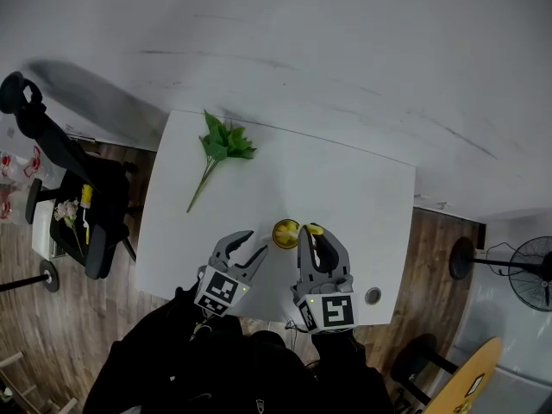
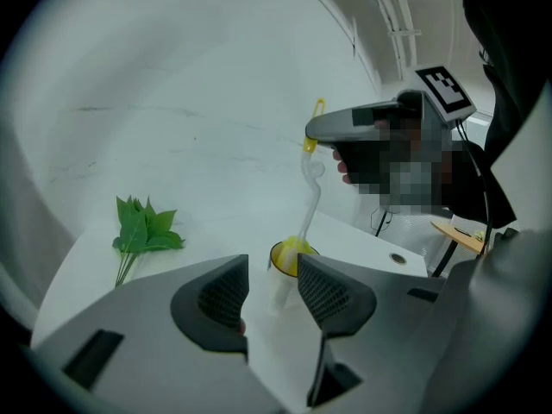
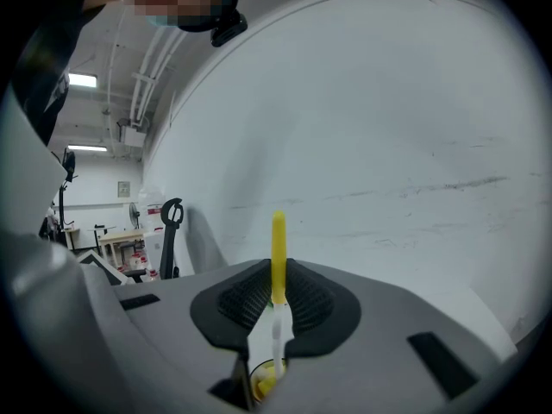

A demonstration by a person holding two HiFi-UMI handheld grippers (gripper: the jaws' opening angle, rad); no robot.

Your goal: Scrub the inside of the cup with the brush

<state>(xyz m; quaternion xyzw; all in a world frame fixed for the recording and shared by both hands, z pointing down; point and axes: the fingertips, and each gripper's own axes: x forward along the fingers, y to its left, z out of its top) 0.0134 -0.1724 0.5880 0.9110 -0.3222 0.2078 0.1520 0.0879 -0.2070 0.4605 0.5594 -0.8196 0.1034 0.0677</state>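
Note:
A small clear cup (image 1: pixel 285 232) stands on the white table (image 1: pixel 362 205), with the yellow head of the brush inside it. My right gripper (image 1: pixel 312 234) is shut on the brush's pale handle above the cup, and the handle's yellow end (image 3: pixel 278 240) sticks up past the pads. In the right gripper view the cup (image 3: pixel 263 378) shows just below the jaws. My left gripper (image 1: pixel 257 242) is open, its tips just short of the cup's left side. In the left gripper view the cup (image 2: pixel 291 255) sits just beyond the spread pads (image 2: pixel 226 296), untouched, and the brush handle (image 2: pixel 309 198) rises to the right gripper (image 2: pixel 362 123).
A green leafy sprig (image 1: pixel 222 145) lies on the table's far left part. A round cable hole (image 1: pixel 373 296) is set near the front right edge. A black chair (image 1: pixel 86 205) stands left of the table and a fan (image 1: pixel 517 270) to the right. A white wall backs the table.

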